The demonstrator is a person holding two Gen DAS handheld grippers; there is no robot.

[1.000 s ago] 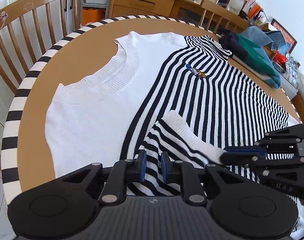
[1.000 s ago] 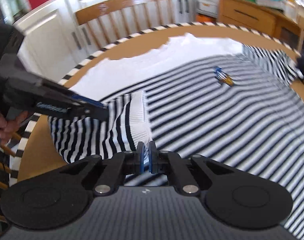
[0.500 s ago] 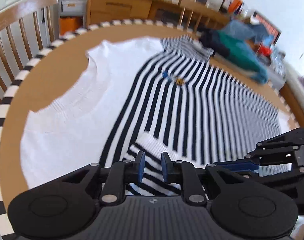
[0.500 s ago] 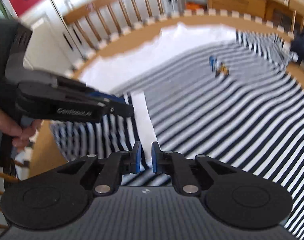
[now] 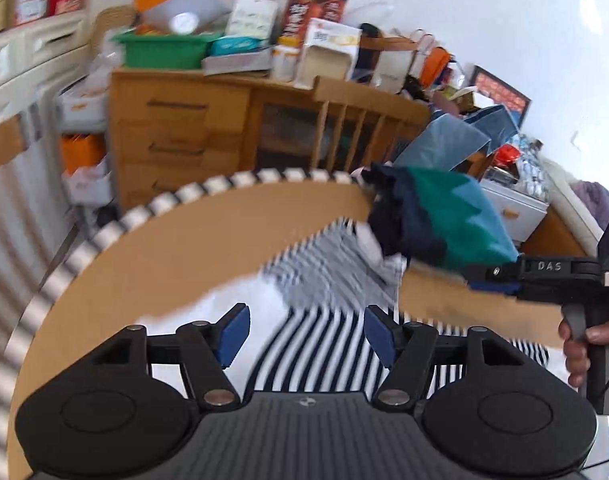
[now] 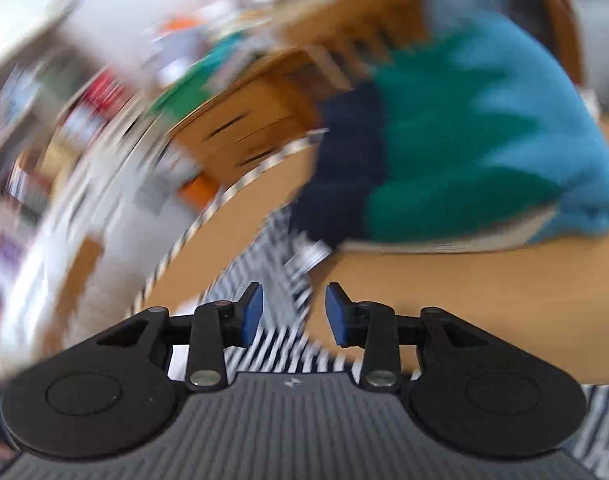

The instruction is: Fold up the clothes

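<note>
Two grippers are in view, both with jaws spread and nothing between the blue pads. The left gripper [image 5: 306, 334] hangs above the near part of the black-and-white striped sweater [image 5: 324, 340], which lies flat on the round brown table [image 5: 192, 248]; its pads do not touch the fabric as far as the left wrist view shows. The right gripper [image 6: 292, 314] is likewise parted, with striped knit visible below and beyond the gap; this view is heavily blurred, so contact with the cloth cannot be judged. In the left wrist view the right gripper enters from the right edge, held by a hand [image 5: 580, 344], its fingertips near the table surface beside the sweater's far end. The far sleeve area of the sweater reaches up to a pile of folded clothes [image 5: 440, 224] in navy, green and blue, resting on the table's far side and touching the striped knit. The table has a striped rim [image 5: 152, 208]. Behind it stand a wooden chair [image 5: 356, 120] and a wooden dresser [image 5: 176, 132] loaded with boxes and a green tub [image 5: 164, 48].
</note>
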